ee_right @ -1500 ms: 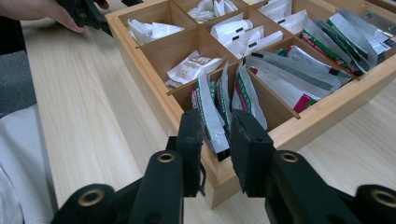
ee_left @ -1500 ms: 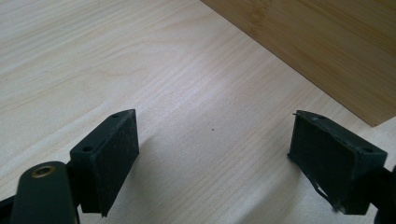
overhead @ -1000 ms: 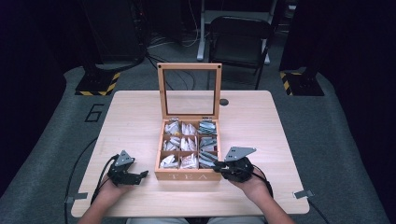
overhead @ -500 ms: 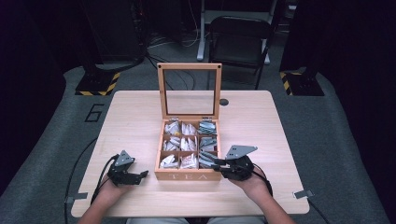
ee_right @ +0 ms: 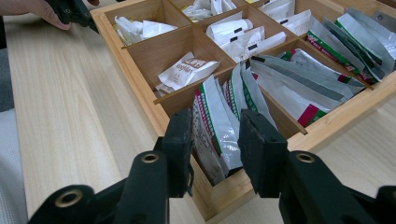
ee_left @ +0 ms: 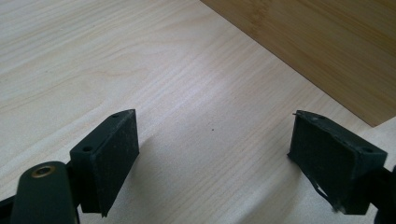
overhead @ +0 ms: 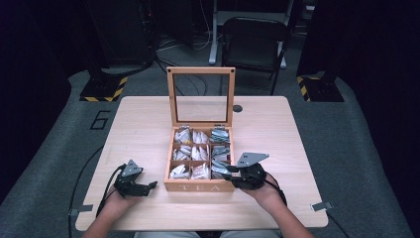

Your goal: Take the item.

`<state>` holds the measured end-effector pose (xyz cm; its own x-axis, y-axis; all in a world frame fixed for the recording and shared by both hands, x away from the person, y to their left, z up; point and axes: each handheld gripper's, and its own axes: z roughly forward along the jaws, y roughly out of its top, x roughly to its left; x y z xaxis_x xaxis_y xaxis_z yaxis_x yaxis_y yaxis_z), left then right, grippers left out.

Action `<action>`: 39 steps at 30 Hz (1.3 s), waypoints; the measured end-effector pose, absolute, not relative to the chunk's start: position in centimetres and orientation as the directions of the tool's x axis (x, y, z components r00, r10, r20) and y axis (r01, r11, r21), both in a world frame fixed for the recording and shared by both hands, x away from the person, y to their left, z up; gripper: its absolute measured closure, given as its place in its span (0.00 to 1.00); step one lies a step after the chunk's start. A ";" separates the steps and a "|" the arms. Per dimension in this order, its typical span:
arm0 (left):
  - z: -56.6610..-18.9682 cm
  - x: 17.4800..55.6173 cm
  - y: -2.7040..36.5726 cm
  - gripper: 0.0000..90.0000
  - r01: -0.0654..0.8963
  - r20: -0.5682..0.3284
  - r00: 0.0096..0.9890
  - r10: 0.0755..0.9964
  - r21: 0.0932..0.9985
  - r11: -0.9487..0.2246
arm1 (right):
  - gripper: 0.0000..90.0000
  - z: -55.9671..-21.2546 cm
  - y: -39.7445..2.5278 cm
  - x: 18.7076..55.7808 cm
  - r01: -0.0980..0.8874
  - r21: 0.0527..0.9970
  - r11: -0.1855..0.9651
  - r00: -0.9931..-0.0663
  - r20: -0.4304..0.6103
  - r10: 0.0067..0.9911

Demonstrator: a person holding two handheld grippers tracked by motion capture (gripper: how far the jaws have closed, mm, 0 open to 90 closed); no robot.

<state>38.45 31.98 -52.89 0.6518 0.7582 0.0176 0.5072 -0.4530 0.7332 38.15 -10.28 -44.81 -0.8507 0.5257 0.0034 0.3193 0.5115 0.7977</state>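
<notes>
Your right tongs (ee_right: 215, 151) straddle a green-and-white tea packet (ee_right: 215, 125) standing in the near right compartment of the wooden tea box (overhead: 199, 187), parted, not yet pinching it. Your left tongs (ee_left: 212, 161) rest wide open on the bare surface (ee_left: 140, 70), just beside the box's left front corner.

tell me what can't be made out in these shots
- Right gripper: its jaws flank a tea packet in the near corner of the tea box; whether the pads press it is hidden by the jaws.
- Packet print: blurred in the right gripper view, too small in the high view.
- Tea box in the left gripper view: cut off by the frame edge.
- Left gripper: open over bare table.
</notes>
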 end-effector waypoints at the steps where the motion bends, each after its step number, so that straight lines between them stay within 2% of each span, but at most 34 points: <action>1: -52.9 38.5 32.0 0.17 0.507 0.017 0.652 0.758 0.734 -0.452 | 0.69 -44.8 -10.3 38.2 0.318 0.799 0.511 -0.851 0.003 0.525; 12: -52.9 38.5 32.0 0.17 0.507 0.017 0.651 0.759 0.734 -0.451 | 0.68 -44.9 -10.1 38.3 0.322 0.796 0.513 -0.856 0.012 0.518; 16: -52.9 38.5 32.0 0.17 0.507 0.017 0.651 0.759 0.734 -0.452 | 0.75 -45.1 -9.9 38.3 0.329 0.786 0.523 -0.865 0.029 0.501; 29: -53.0 38.5 31.9 0.17 0.502 0.022 0.645 0.764 0.741 -0.446 | 0.89 -45.5 -8.9 39.3 0.350 0.778 0.523 -0.863 0.051 0.502; 39: -52.9 38.5 32.0 0.17 0.507 0.017 0.651 0.759 0.734 -0.452 | 0.89 -45.7 -8.6 39.7 0.370 0.768 0.523 -0.862 0.075 0.501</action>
